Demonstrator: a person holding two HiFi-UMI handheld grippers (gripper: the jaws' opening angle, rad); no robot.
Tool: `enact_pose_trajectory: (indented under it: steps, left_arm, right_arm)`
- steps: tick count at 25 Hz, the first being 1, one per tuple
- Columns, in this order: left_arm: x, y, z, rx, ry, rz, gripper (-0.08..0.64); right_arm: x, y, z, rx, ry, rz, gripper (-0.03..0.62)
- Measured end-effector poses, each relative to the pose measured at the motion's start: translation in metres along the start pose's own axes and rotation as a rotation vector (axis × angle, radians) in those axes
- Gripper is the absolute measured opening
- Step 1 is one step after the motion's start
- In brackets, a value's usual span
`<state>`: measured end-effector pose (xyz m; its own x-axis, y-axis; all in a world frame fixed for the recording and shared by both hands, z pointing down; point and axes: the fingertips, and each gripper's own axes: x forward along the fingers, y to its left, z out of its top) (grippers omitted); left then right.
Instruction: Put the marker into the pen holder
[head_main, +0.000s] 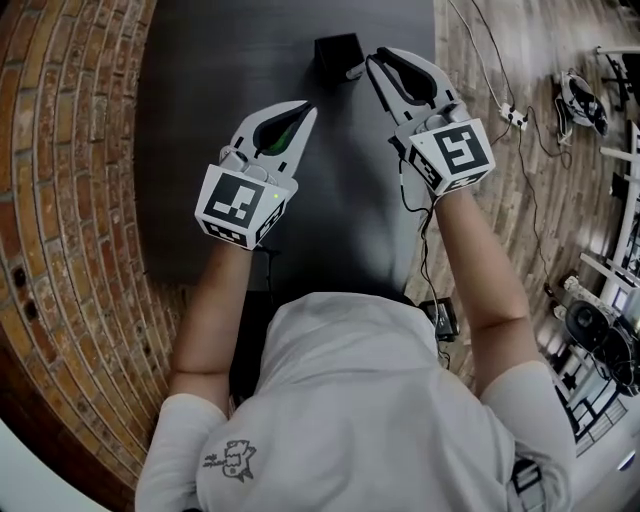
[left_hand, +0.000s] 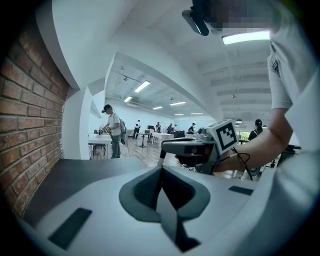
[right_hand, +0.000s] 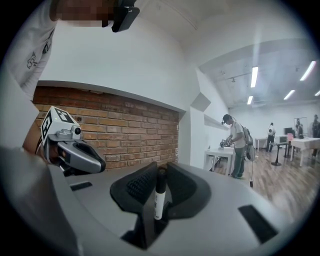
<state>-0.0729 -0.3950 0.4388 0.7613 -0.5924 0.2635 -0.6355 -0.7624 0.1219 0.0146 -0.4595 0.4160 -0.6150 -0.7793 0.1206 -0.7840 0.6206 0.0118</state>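
Note:
A black pen holder (head_main: 337, 52) stands at the far end of the dark table (head_main: 200, 150). My right gripper (head_main: 372, 62) hovers just right of it, shut on a marker (right_hand: 159, 197) with a white body and black cap. The marker stands upright between the pads, and its white end (head_main: 354, 72) pokes out beside the holder. The right gripper (right_hand: 160, 172) points at the brick wall. My left gripper (head_main: 308, 108) is held nearer me and to the left, over the table. The left gripper (left_hand: 161, 170) has its jaws together with nothing between them.
A brick wall (head_main: 70, 200) runs along the table's left side. On the wooden floor to the right lie cables and a power strip (head_main: 513, 116). A black box (head_main: 440, 318) sits by the table's near right corner. People stand at tables (left_hand: 111, 131) far across the room.

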Motion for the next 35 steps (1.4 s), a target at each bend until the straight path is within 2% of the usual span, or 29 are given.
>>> enact_pose_trajectory:
  steps: [10, 16, 23, 29, 35]
  left_arm:
    - [0.024, 0.021, -0.021, -0.005, 0.040, 0.005, 0.011]
    - [0.035, 0.018, -0.022, 0.026, 0.059, -0.015, 0.011]
    - [0.035, 0.020, -0.030, 0.009, 0.064, -0.006, 0.011]
    - [0.034, 0.019, -0.029, 0.009, 0.063, 0.004, 0.011]
    - [0.029, 0.017, -0.030, 0.004, 0.065, 0.016, 0.011]
  right_arm:
    - [0.032, -0.017, -0.034, 0.001, 0.030, -0.029, 0.069]
    - [0.045, -0.026, -0.057, -0.014, 0.063, -0.046, 0.069]
    - [0.049, -0.027, -0.088, -0.024, 0.122, -0.055, 0.071]
    - [0.045, -0.028, -0.094, -0.037, 0.147, -0.064, 0.075]
    - [0.039, -0.023, -0.092, -0.013, 0.130, -0.039, 0.118]
